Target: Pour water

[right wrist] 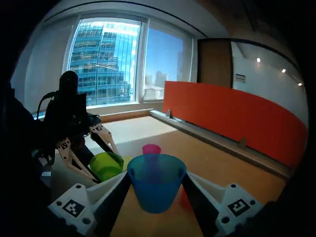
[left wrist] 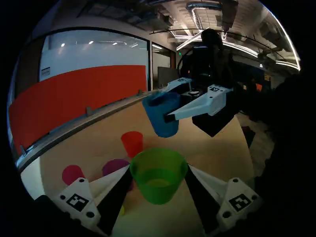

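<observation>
Your left gripper [left wrist: 158, 170] clamps the green cup [left wrist: 158, 195], water [left wrist: 158, 183] inside; your right gripper [right wrist: 156, 174] holds the blue cup [right wrist: 155, 193] tilted, farther off. Pour before the 2 rims meet and water likely hits the table [left wrist: 221, 158].

The left gripper [left wrist: 158, 170] has two white fingers [left wrist: 104, 181] shaped like long wedges. The inner side of each finger is black. Each finger has a square black-and-white tag [left wrist: 77, 201] with small round screw holes [left wrist: 91, 214] beside it. The right gripper [right wrist: 156, 175] looks the same. Seen from far off, the left gripper has a big black block [right wrist: 67, 114] behind its fingers, and a dark cable [right wrist: 40, 103] curves out of it.
</observation>
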Demonstrator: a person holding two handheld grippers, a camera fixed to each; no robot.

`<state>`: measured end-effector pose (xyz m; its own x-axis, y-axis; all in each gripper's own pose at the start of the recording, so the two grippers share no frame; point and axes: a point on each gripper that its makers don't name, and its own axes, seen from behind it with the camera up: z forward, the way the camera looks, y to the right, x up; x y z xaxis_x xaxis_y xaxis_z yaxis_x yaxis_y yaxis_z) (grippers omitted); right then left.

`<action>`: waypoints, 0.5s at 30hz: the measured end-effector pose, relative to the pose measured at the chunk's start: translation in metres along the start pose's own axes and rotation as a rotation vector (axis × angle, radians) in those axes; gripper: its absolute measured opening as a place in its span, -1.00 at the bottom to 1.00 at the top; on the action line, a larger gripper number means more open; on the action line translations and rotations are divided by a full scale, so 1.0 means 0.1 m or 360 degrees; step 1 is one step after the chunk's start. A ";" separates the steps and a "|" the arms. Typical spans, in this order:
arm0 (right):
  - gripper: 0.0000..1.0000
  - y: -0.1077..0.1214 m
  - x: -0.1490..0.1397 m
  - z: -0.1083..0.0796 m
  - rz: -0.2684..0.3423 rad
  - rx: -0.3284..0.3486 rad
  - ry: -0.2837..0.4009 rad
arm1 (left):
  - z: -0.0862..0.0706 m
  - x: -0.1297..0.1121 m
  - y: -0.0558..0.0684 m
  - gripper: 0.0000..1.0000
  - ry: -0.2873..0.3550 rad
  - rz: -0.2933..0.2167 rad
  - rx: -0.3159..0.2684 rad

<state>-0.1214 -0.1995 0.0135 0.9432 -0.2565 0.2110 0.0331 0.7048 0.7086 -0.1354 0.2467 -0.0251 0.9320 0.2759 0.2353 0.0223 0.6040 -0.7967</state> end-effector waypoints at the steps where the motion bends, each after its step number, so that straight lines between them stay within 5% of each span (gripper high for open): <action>1: 0.79 0.00 -0.04 0.01 0.0006 0.0006 -0.0012 | 0.01 -0.03 0.00 0.75 -0.0019 0.0003 -0.0003; 15: 0.79 0.05 -0.52 0.12 0.0031 0.0051 -0.0150 | 0.12 -0.34 0.02 0.74 -0.0226 0.0044 -0.0056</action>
<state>-0.1745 -0.1904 0.0140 0.9081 -0.3055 0.2863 0.0034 0.6892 0.7245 -0.1715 0.2477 -0.0277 0.8720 0.3963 0.2875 0.0127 0.5687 -0.8224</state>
